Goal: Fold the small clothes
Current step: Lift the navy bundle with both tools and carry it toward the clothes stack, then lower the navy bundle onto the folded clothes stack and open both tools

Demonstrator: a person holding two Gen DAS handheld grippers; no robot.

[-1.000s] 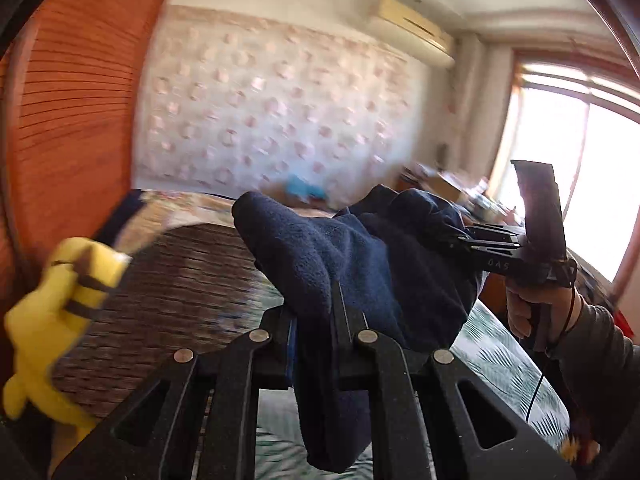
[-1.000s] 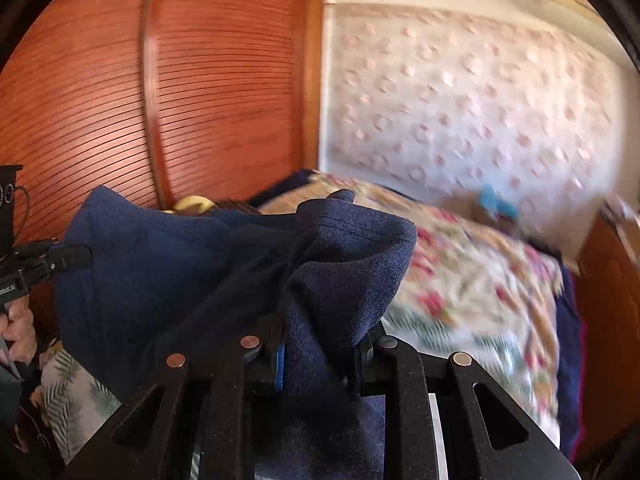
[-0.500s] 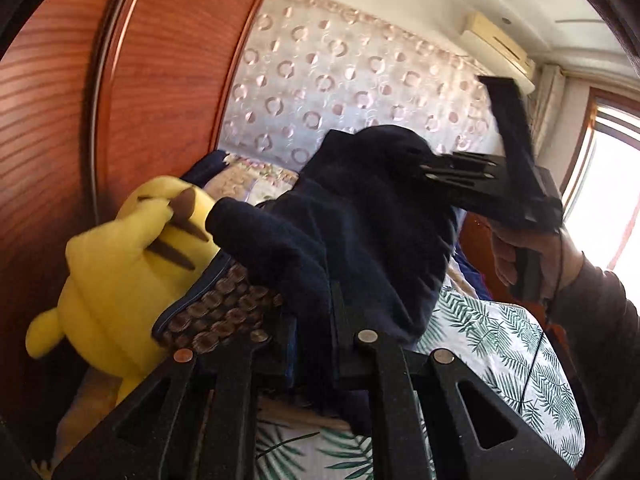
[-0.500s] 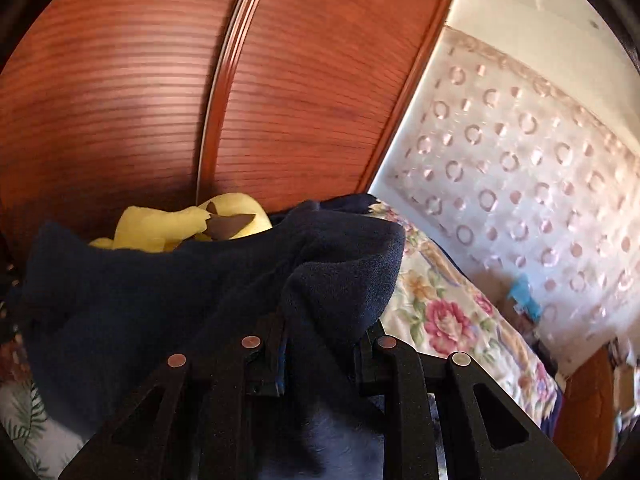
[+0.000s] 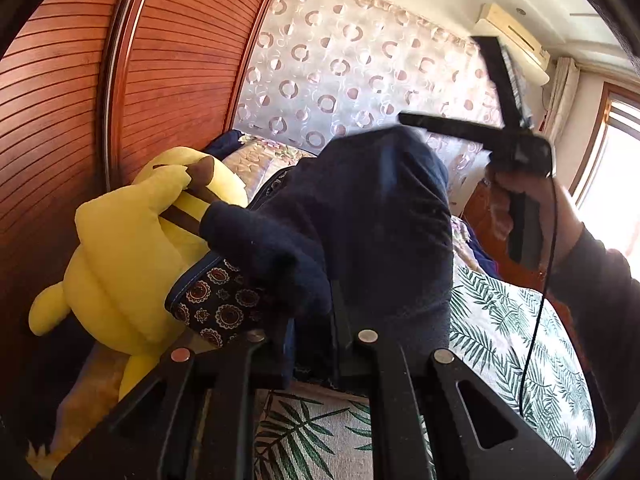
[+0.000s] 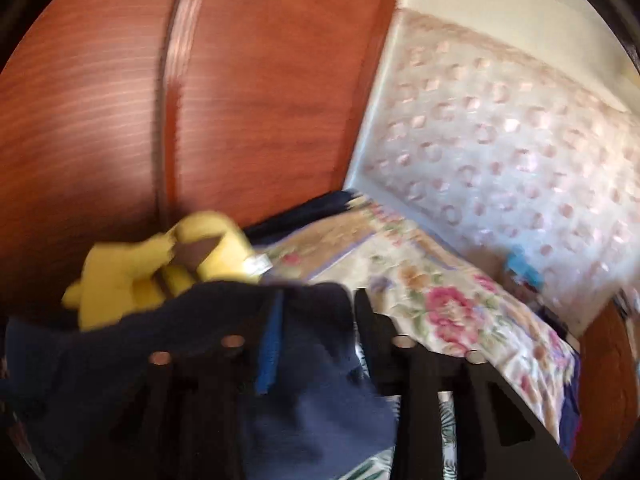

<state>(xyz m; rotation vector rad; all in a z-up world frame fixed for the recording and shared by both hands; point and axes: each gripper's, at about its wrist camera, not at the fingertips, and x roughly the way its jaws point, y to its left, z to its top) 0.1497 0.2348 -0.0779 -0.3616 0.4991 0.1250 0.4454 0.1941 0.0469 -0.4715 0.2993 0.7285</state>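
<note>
The left gripper point(image 5: 312, 344) pointed forward and somewhat downward, its jaws nearly closed and pinching a fold of the navy garment point(image 5: 372, 216). The right gripper point(image 6: 316, 320) had just been opening its jaws, which stood apart with the cloth loose between them, though blur made contact hard to judge. The right hand point(image 5: 516, 200), in a dark sleeve point(image 5: 592, 276), gripped the handle.

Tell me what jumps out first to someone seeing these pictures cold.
A bright yellow plush toy lies at the left against the reddish wooden wardrobe doors. Front and centre, a dark navy fleece garment is bunched up, pinched in the left tongs. The right tongs have just been opening, the navy cloth lying loose between them above the leaf-print bedspread.
</note>
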